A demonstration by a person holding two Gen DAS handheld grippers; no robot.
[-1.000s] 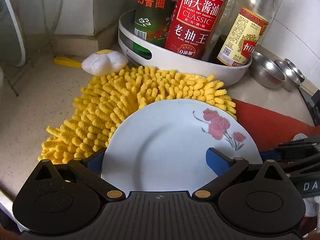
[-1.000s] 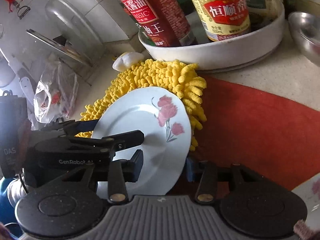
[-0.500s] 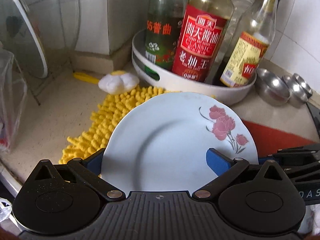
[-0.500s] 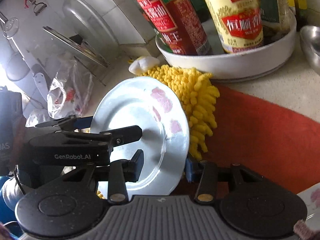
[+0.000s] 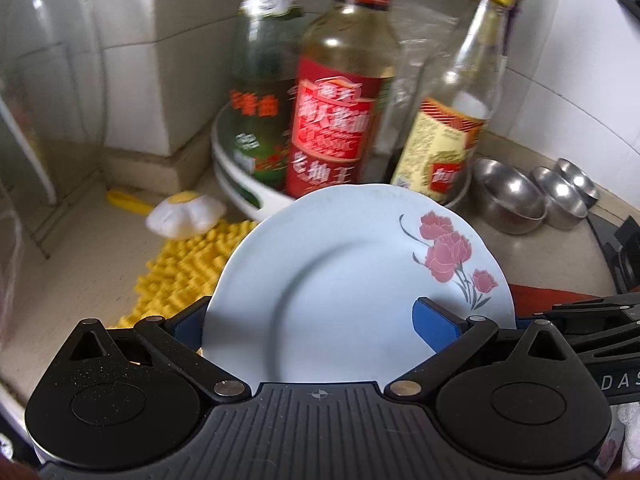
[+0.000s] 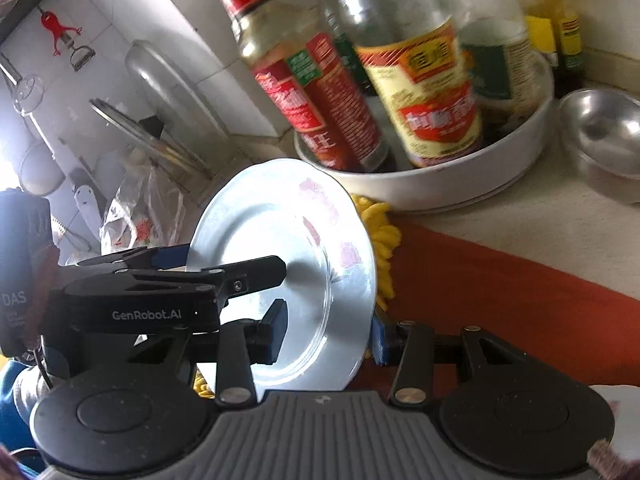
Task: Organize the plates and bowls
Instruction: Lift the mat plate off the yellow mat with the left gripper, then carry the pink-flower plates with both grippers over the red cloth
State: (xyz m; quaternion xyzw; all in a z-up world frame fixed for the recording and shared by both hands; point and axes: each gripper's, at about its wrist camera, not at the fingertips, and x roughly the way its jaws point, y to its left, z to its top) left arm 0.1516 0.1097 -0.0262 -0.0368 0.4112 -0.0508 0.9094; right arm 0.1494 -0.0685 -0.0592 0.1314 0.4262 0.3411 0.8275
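A white plate with red flowers is held in the air, tilted up over the counter. My left gripper is shut on its near rim, blue pads on both faces. In the right wrist view the same plate stands nearly on edge, and my right gripper is shut on its lower rim. The left gripper's black body shows to the left of the plate there. Steel bowls sit on the counter at the right.
A white tray holds several sauce bottles just behind the plate. A yellow chenille mat and an egg-shaped toy lie below. A red mat covers the counter to the right. Glass lids lean against the tiled wall.
Both grippers have lifted the plate off the yellow mat and tilted it more upright. The bottles now stand directly behind it.
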